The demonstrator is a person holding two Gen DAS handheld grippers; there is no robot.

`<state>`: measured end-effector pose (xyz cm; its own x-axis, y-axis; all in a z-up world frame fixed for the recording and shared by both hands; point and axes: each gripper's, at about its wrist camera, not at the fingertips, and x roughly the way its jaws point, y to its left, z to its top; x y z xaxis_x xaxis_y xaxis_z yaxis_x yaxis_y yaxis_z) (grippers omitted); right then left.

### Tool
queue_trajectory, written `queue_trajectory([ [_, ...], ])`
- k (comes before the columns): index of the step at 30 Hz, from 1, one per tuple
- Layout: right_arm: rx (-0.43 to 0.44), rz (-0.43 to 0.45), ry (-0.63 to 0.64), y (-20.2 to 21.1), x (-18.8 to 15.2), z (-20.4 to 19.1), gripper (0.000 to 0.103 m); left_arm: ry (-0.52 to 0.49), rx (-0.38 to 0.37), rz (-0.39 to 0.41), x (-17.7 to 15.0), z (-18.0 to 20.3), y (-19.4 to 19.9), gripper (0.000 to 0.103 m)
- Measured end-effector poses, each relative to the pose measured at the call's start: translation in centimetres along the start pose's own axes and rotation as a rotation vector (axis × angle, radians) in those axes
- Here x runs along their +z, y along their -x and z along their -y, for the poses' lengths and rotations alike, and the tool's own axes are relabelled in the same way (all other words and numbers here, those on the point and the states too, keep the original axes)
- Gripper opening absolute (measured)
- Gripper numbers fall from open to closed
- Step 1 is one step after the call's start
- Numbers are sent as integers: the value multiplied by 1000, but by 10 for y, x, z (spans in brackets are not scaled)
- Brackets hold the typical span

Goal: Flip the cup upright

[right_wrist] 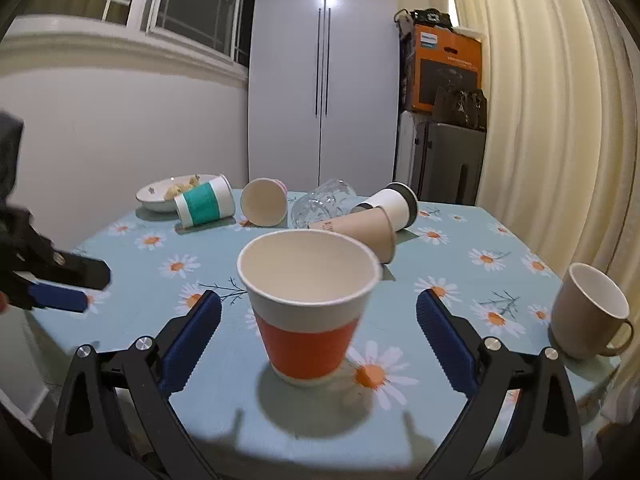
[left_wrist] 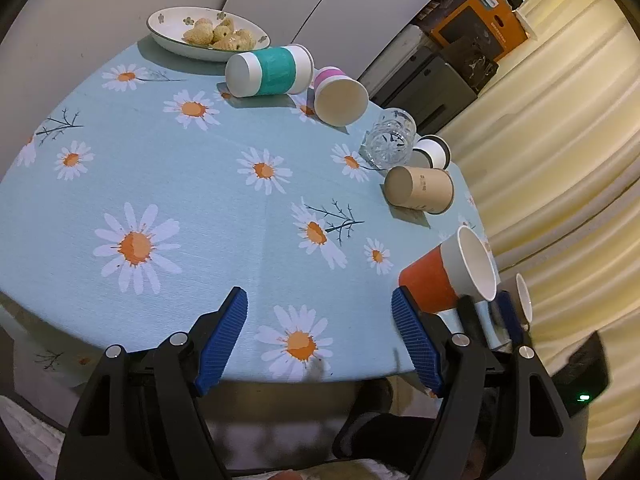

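right tongs [right_wrist: 318, 338] spread wide, released; orange cup [right_wrist: 308, 304] stands upright between their tips, untouched, so this flip looks done. left tongs [left_wrist: 320, 336] also released, empty. ahead, teal cup [right_wrist: 205, 204], kraft cup [right_wrist: 360, 232] and glass [right_wrist: 320, 204] lie tipped; mug [right_wrist: 588, 312] right, upright

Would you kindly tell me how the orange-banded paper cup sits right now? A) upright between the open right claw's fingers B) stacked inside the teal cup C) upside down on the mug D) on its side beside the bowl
A: the orange-banded paper cup stands mouth up on the tablecloth, between the spread fingers of the right claw, neither touching it.
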<state>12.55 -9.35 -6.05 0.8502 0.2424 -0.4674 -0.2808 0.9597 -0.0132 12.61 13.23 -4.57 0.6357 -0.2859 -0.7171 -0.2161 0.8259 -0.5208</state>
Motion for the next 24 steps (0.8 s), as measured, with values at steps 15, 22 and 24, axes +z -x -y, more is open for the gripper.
queue_trajectory([
  [15, 135, 27, -73, 88, 31, 63, 98, -189, 78, 153, -20, 32, 30, 96],
  [22, 203, -58, -82, 100, 35, 82, 98, -337, 128, 278, -41, 59, 53, 96],
  [24, 217, -78, -75, 102, 35, 83, 98, -373, 132, 302, -51, 66, 59, 96],
])
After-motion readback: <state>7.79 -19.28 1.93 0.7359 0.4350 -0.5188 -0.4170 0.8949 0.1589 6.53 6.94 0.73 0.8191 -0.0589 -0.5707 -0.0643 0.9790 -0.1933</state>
